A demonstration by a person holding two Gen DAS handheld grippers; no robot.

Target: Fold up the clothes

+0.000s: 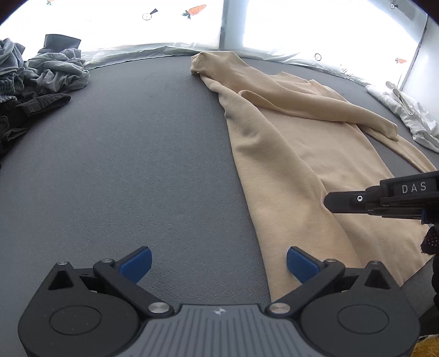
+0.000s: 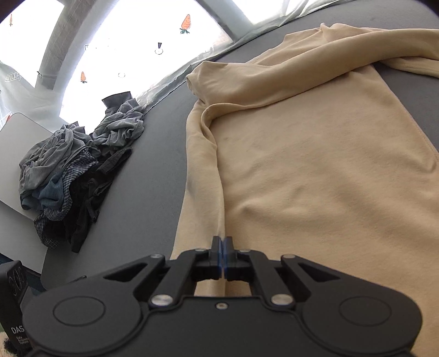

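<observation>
A heap of crumpled grey and dark clothes (image 1: 41,74) sits at the far left of a grey padded surface (image 1: 137,153), close under bright windows (image 1: 123,24) dotted with carrot stickers (image 1: 195,10). In the left wrist view, the left gripper (image 1: 218,264) hangs over bare grey surface with its jaws spread wide and nothing between the blue pads (image 1: 137,264); its right pad sits just at the near edge of the cloth. To the right of that open stretch, a beige long-sleeved top (image 1: 288,153) lies spread across the surface, one sleeve (image 1: 315,107) folded back over its body and its far end reaching toward the windows. The right gripper (image 1: 329,203) enters from the right edge of the same view, low over the beige fabric, its black finger marked with white lettering. A rumpled white garment (image 1: 406,115) lies at the far right, beyond the top. Seen from the right wrist view, the right gripper (image 2: 222,244) has its jaws pressed together, pinching a raised ridge of the beige long-sleeved top (image 2: 315,170) along a lengthwise fold near the left side of the garment. The heap of clothes (image 2: 76,175) lies off to the left there, partly over a pale flat panel (image 2: 19,137), well apart from the top.
</observation>
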